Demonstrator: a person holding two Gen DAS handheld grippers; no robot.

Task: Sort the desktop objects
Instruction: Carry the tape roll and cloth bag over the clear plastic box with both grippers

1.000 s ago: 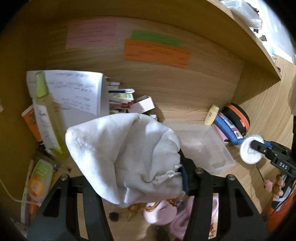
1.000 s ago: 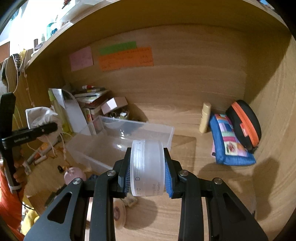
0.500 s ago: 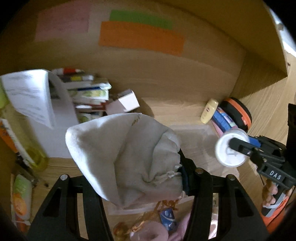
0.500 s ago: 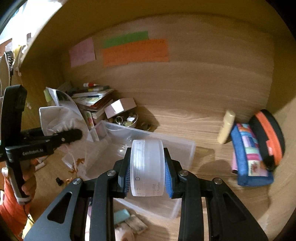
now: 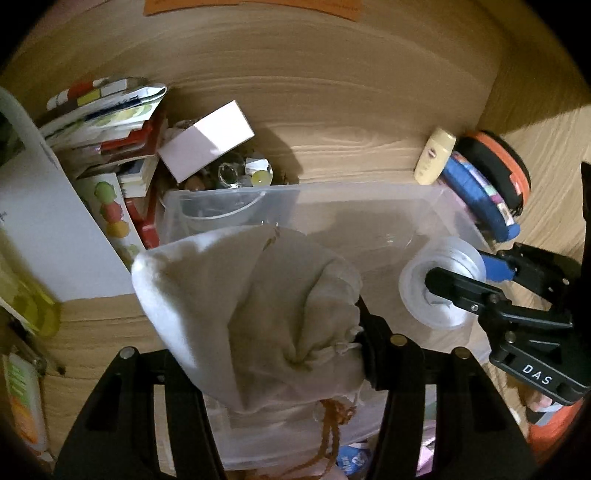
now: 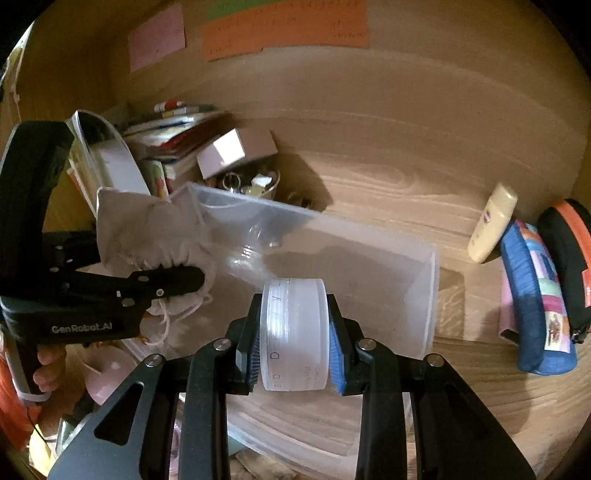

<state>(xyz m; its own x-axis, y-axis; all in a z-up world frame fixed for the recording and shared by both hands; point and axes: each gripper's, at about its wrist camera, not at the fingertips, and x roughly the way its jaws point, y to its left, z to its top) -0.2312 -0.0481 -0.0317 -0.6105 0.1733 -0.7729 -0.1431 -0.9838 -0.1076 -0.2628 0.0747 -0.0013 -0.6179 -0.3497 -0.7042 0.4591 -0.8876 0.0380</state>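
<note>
Indoors, wooden desk alcove, left gripper clamping cloth pouch, right gripper clamping round jar.

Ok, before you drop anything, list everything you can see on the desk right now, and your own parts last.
clear bin: 1, translucent, centre of desk, below both held things
cloth pouch: 1, off-white, clamped in left gripper
round jar: 1, frosted white, clamped in right gripper
pink box: 1, pale pink, leaning on the book pile
book pile: 1 pile, mixed colours, back left
small bowl of bits: 1, clear, behind the bin
cream tube: 1, against back wall, right
patchwork pouch: 1, blue, right
round case: 1, black and orange, far right
sticky notes: orange, pink, green, on the wall
left gripper: black, shut on the pouch
right gripper: black, blue pads, shut on the jar
</note>
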